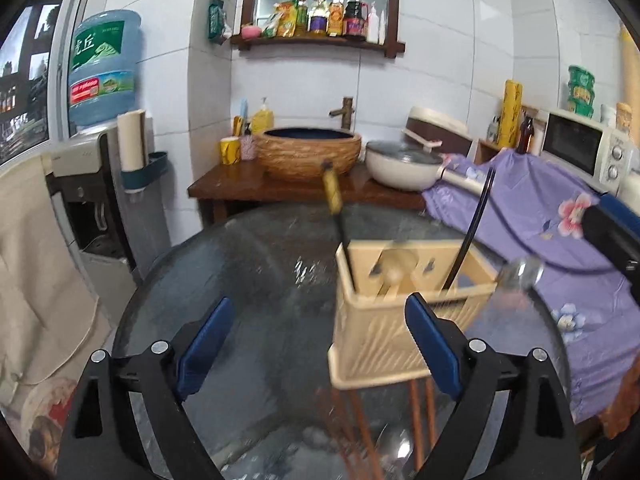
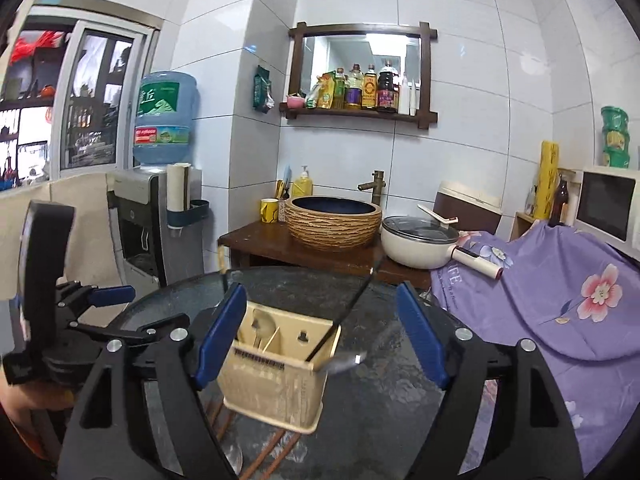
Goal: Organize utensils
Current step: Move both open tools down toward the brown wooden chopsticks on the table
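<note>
Both of your grippers are wide open and hold nothing. The left gripper (image 1: 320, 348) hangs above the dark round table (image 1: 248, 272), and the right gripper (image 2: 322, 334) hangs over the cream utensil holder (image 2: 276, 380).

The holder already has several things standing in it: a ladle with a yellow handle (image 1: 333, 194), a thin black-handled utensil (image 1: 470, 232) that leans toward 1 o'clock, and a pale spoon (image 1: 394, 272). In the left view something round and shiny (image 1: 520, 274) appears at the holder's right rim, but it is blurred and I cannot tell what it is or whether it is inside.

The work that remains lies on the table on your near side of the holder. There you see reddish-brown chopsticks (image 1: 420, 420) and a metal spoon (image 1: 394, 454). From the left gripper they lie at about 5 o'clock, low in the view and close to its right finger. From the right gripper the chopsticks (image 2: 272, 452) lie at about 7 o'clock, under the holder's near edge.

The long axis of the chopsticks runs roughly from 12 to 6 o'clock, toward you. I judge the left gripper is nearer. You should turn it so the fingers close across this axis, not along it.
</note>
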### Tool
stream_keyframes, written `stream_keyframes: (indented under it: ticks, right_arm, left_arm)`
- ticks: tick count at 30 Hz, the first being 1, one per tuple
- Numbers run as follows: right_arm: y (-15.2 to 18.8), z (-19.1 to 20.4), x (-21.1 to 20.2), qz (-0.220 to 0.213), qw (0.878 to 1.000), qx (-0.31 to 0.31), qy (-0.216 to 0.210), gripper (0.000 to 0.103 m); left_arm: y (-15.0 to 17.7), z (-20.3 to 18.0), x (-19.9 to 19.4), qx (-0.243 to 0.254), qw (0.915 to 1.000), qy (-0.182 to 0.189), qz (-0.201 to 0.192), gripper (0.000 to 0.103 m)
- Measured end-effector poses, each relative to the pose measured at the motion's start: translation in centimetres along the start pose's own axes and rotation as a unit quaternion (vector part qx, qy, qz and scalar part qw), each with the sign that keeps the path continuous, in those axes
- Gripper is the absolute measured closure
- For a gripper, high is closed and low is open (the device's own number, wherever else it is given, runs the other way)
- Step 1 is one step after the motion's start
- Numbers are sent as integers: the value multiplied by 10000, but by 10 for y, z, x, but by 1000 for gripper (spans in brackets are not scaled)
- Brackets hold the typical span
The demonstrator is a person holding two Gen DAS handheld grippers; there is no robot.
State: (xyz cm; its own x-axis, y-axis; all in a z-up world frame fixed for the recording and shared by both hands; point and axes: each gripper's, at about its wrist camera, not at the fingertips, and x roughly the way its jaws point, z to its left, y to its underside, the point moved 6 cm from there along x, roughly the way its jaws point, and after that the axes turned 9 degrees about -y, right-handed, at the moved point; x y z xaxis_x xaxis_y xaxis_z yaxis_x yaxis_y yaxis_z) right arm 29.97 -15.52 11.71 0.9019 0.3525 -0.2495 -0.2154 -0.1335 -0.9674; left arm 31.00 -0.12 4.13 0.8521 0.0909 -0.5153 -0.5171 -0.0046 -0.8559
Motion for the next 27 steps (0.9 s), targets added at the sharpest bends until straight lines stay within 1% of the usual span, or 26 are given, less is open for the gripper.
stream_keyframes:
  ticks: [2,4,5,6,7,8,9,10,11,13,15,18,23,27]
  right_arm:
    - [22,9,-8,200,9998,-60,13,22]
    - [51,13,-7,543,9985,-14,15,22]
    - [67,13,-4,733,9973,77,28,22]
    - [85,14,2,1003,9947,211,-11,22]
    - [107,15,11,1354,9900,377,-121,22]
    - [126,16,18,1631,9851,514,-171,23]
    - [139,16,22,1805,9816,593,-168,24]
    - [160,17,29,2113,9747,712,-178,27]
    - [174,18,32,2293,9700,780,-201,31]
    - [191,20,37,2520,9636,874,-194,33]
    - [200,19,41,2662,9585,997,-226,37]
    - [205,18,43,2741,9537,1200,-306,39]
    - [211,25,48,2902,9499,1119,-301,40]
    - [209,30,57,2961,9485,1089,-301,40]
  left_arm:
    - [22,8,2,19,9996,-211,192,17]
    - [49,13,8,58,9983,-314,490,18]
    - [66,14,14,89,9969,-323,716,21]
    - [77,14,18,85,9958,-301,865,27]
    - [87,14,22,70,9943,-265,1028,31]
    - [98,13,26,56,9926,-215,1192,39]
    - [111,11,31,49,9902,-146,1387,46]
    - [119,10,32,65,9891,-124,1468,48]
    - [128,8,35,97,9874,-94,1574,51]
    - [137,5,38,100,9858,-29,1674,54]
    - [144,0,38,83,9849,42,1730,56]
    - [145,-5,39,123,9849,101,1723,58]
    - [146,-13,43,166,9842,172,1754,60]
    - [149,-21,44,223,9832,216,1799,61]
